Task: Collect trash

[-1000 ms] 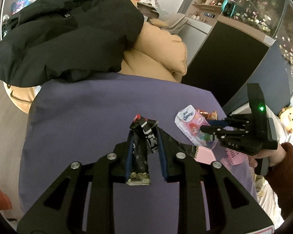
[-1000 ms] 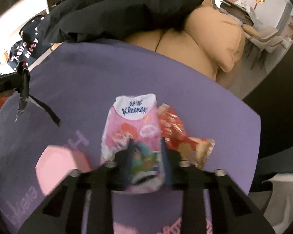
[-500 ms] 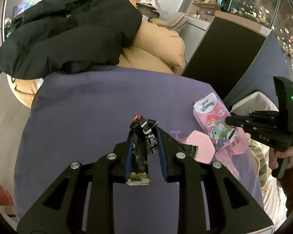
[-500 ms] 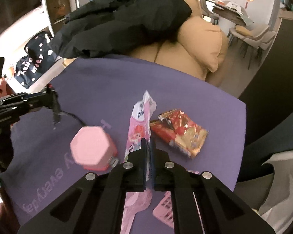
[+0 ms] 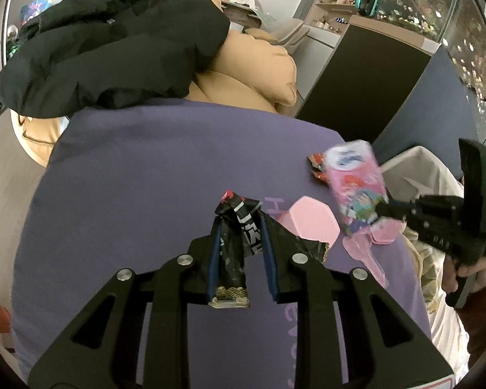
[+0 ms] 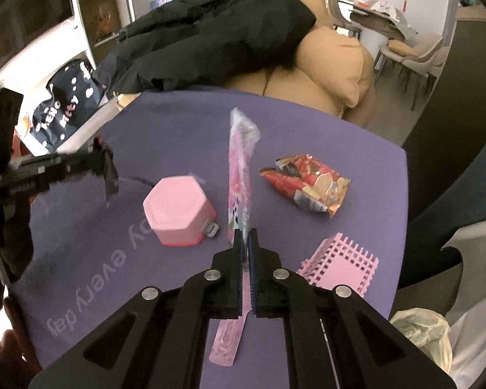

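A pink tissue packet (image 6: 239, 175) is pinched by its near end in the right gripper (image 6: 245, 240), clear of the purple cloth (image 6: 307, 123). It is judged light, soft and slippery; a hold on the flat film end seems apt. A black wrapper (image 5: 235, 236) is clamped in the left gripper (image 5: 239, 236). A red snack wrapper (image 6: 307, 188) lies to the right on the cloth, beside a pink hexagonal box (image 6: 176, 210) and a pink basket (image 6: 341, 265). A black coat (image 6: 210, 32) covers tan cushions (image 6: 333, 64) beyond.
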